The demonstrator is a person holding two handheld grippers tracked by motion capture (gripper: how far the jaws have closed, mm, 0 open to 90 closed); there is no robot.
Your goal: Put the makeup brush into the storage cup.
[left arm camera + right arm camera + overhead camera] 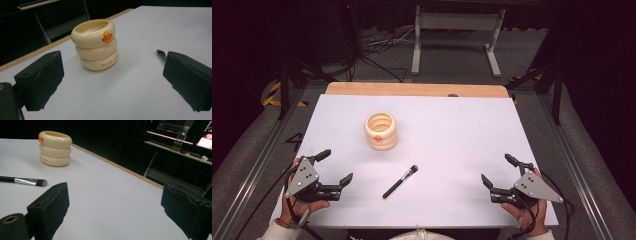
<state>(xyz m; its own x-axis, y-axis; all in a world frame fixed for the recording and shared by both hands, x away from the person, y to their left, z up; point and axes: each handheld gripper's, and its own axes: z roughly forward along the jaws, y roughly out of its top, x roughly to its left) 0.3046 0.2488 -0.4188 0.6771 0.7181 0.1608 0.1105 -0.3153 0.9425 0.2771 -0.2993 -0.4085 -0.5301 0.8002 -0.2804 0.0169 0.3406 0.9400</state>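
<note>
Brush [400,181] lies flat on the tabletop [452,130], between the left gripper [334,170] and right gripper [494,172], well apart from both. Beyond it stands the cream cup [381,130], upright. A thin handle lying flat could skid or roll under a shallow pinch, and a careless swing might knock the cup over. Both grippers hover with jaws spread wide, holding and touching nothing.
</note>
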